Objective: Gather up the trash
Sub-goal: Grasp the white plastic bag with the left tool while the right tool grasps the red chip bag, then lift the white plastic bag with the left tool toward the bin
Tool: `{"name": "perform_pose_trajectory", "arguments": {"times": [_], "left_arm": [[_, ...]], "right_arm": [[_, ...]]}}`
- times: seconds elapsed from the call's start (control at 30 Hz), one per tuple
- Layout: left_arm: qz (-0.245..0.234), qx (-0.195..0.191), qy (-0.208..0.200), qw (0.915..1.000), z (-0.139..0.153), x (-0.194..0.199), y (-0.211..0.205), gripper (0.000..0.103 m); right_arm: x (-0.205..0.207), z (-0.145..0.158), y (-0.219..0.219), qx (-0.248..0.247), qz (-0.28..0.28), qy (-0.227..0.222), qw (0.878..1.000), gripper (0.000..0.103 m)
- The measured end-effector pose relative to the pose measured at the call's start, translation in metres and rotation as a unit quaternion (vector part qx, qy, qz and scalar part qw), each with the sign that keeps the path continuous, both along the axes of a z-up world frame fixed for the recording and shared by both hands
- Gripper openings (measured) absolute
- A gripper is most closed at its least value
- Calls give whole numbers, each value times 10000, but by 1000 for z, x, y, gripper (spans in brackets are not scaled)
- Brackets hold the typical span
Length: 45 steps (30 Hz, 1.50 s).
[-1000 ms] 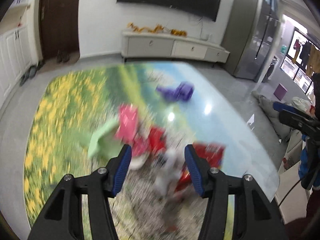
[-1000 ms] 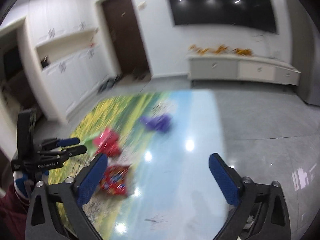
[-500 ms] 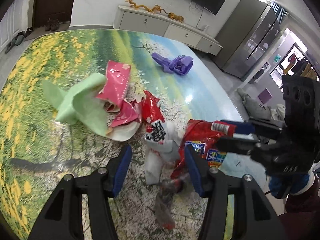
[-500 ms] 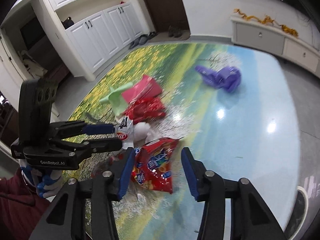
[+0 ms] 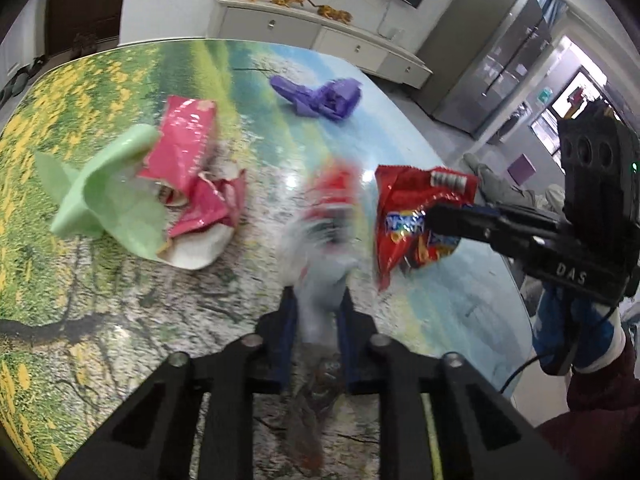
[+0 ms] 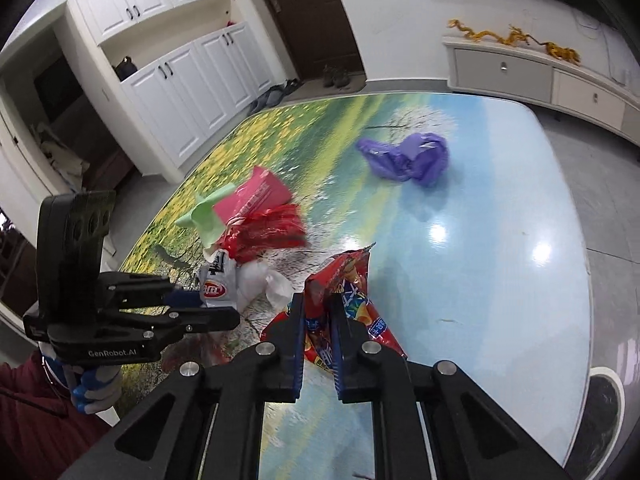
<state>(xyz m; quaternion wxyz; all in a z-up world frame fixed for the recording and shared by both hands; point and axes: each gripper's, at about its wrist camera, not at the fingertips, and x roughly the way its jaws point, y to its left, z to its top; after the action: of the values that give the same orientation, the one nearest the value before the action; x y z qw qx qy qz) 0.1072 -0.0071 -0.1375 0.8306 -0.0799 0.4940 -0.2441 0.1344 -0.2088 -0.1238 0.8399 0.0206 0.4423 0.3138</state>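
Trash lies on a table with a printed meadow scene (image 5: 100,280). My left gripper (image 5: 318,300) is shut on a white and red snack wrapper (image 5: 324,248), blurred with motion; it also shows in the right wrist view (image 6: 224,280). My right gripper (image 6: 318,316) is shut on a red chip bag (image 6: 344,280) and holds it above the table; the bag shows in the left wrist view (image 5: 412,220). A pink wrapper (image 5: 188,148), a green plastic piece (image 5: 108,196) and a white paper cup (image 5: 196,248) lie in a pile at left. A purple bag (image 5: 324,98) lies further back.
The purple bag (image 6: 408,156) sits near the table's far right part. The table edge (image 6: 584,280) curves at the right, with grey floor beyond. A white low cabinet (image 6: 540,76) and white cupboards (image 6: 180,60) stand along the walls.
Both grippers have closed: the left on the white and red wrapper, the right on the red chip bag. Both pieces have been lifted off the table.
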Motion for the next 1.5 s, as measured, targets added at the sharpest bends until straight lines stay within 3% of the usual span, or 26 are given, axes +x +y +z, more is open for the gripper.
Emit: {"name": "perform_pose_trajectory", "arguments": {"times": [0.33,0.4,0.63,0.93,1.03,1.1,1.5], "left_arm": [[51,-8,-127,9999,10,-7,0,11],[97,95,-82,9999,8,-8,2,12],[-50,-73,177,9998,1,-9,-1,14],[-282,-52,233,9993,1,-9,-9,15],[-332,-46,271,9991,0,-9,-13,19],[-379,-74,254,9989,0,-10,-17,27],[-679,364,-24,9970,7,-25,-49,28]], "right_arm": [[-13,6,-30,278,-384,-143,9988,11],[-16,6,-34,270,-436,-163,9986,11],[-23,3,-45,292,-588,-130,9978,11],[-23,2,-46,300,-645,-113,9974,11],[-23,1,-46,303,-651,-111,9974,11],[-23,0,-46,313,-660,-99,9973,11],[-24,-6,-55,387,-778,-73,9962,11]]}}
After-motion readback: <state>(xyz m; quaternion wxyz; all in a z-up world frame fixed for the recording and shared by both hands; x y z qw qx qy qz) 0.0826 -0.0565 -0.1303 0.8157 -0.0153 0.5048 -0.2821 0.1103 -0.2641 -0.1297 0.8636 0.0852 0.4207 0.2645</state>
